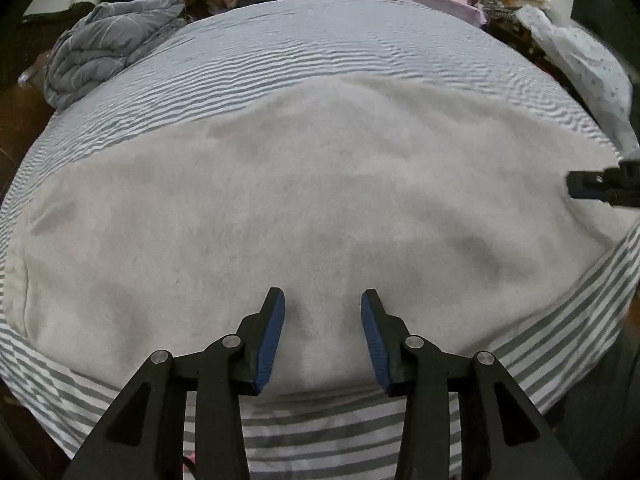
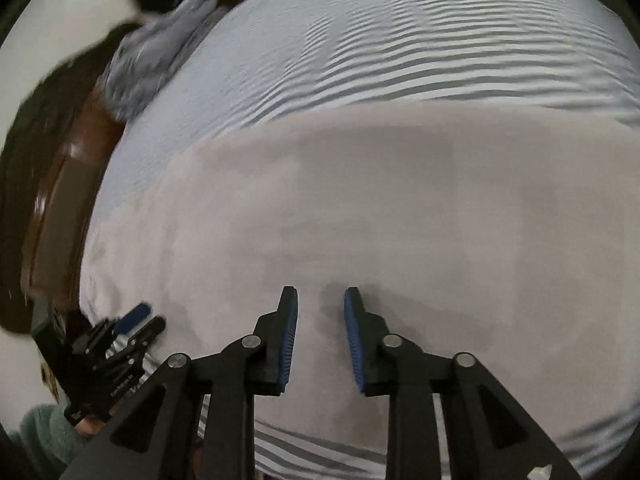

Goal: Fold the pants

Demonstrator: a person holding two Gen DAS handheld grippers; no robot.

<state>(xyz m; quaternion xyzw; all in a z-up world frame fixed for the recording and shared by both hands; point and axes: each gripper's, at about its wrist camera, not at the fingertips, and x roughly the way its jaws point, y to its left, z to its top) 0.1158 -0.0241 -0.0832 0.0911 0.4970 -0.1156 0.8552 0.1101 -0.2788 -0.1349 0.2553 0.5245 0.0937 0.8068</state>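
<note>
The pants (image 1: pixel 320 180) are a pale off-white cloth lying flat across a bed with a grey-and-white striped sheet (image 1: pixel 280 52). In the left wrist view my left gripper (image 1: pixel 323 300) hovers over the near part of the cloth, jaws apart, with nothing between its blue pads. My right gripper (image 1: pixel 576 186) pokes in at the right edge of that view, over the cloth's right end. The blurred right wrist view shows my right gripper (image 2: pixel 320 294) open above the pants (image 2: pixel 400 200), pads clear of the fabric. My left gripper (image 2: pixel 150 318) appears at the lower left, at the cloth's edge.
A crumpled grey-blue quilt (image 1: pixel 104 52) lies at the bed's far left corner. A pale floral pillow (image 1: pixel 580 68) and a lilac cloth (image 1: pixel 444 4) sit at the far right. Brown floor (image 2: pixel 52 200) runs beside the bed. A green sleeve (image 2: pixel 44 432) shows behind the left gripper.
</note>
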